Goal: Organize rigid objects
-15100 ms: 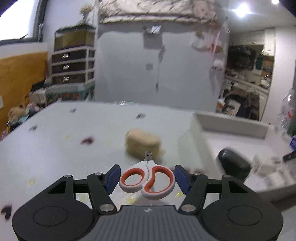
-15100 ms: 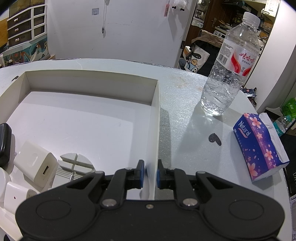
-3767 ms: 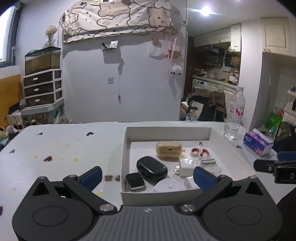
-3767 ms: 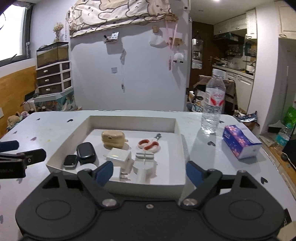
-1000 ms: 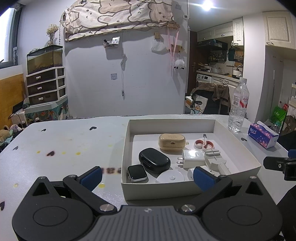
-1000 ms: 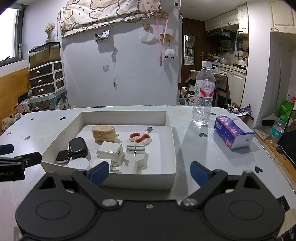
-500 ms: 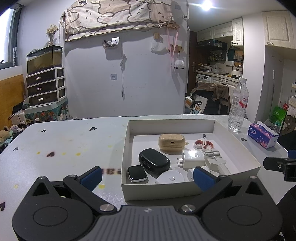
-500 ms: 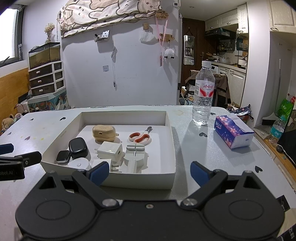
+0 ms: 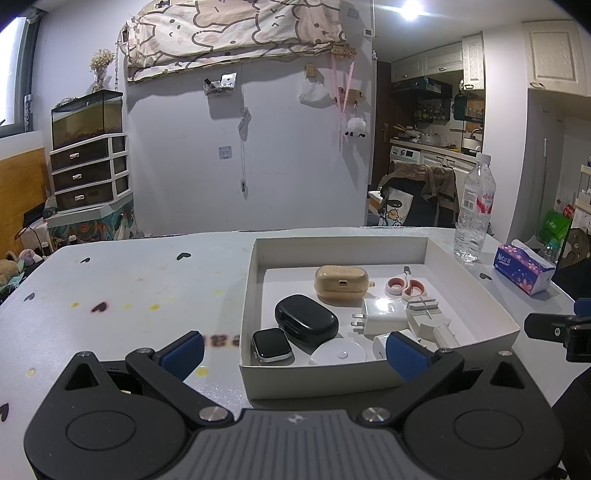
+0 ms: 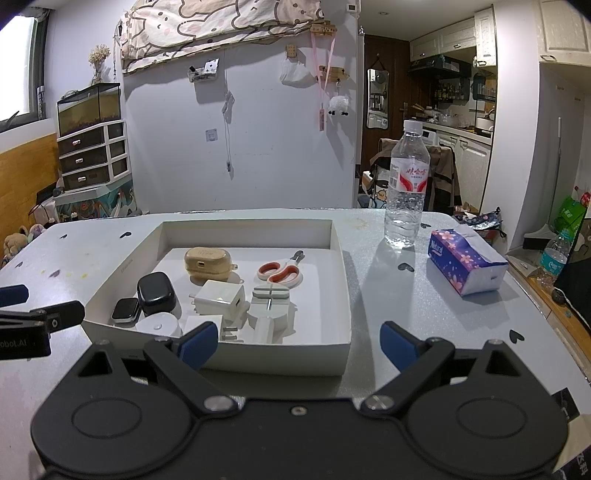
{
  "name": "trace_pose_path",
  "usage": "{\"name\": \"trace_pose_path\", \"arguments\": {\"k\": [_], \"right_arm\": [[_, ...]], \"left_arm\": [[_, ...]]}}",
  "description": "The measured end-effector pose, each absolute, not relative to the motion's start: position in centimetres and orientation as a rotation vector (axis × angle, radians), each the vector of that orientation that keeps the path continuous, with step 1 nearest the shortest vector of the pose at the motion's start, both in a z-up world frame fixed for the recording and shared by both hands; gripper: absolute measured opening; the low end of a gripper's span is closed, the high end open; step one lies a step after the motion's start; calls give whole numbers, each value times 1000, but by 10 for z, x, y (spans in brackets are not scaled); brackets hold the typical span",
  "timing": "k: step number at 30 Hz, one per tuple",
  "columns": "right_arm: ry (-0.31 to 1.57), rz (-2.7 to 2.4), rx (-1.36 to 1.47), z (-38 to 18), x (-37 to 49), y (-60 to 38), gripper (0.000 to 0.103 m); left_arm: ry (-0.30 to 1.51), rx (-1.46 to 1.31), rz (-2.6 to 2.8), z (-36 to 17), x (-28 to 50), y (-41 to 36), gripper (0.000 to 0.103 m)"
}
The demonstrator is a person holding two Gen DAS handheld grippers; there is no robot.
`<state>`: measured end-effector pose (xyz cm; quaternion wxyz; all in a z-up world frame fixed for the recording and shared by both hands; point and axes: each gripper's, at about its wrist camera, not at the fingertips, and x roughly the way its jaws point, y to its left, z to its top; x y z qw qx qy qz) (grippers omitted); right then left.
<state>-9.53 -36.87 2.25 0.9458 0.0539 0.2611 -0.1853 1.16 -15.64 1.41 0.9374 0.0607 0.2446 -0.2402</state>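
Both my views are sharp and evenly lit, indoor light. A ceiling lamp (image 9: 409, 8) flares white at the top of my left view. Daylight blows out the window (image 10: 16, 70) at far left. The water bottle (image 10: 406, 184) throws a soft shadow toward me across the worktop (image 10: 406, 306). Fisheye bends walls and cabinets at the edges; corners go black.

Both grippers hover level before the white tray (image 9: 317, 384): the left gripper (image 9: 295, 354) and right gripper (image 10: 297, 341) spread wide, holding nothing.
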Motion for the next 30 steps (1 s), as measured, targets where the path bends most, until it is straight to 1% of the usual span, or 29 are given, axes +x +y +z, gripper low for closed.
{"name": "trace_pose_path", "arguments": {"k": [30], "right_arm": [[539,-377,113,17,-98,-365,95]], "left_arm": [[503,124,-493,13,11,-156,103]]}}
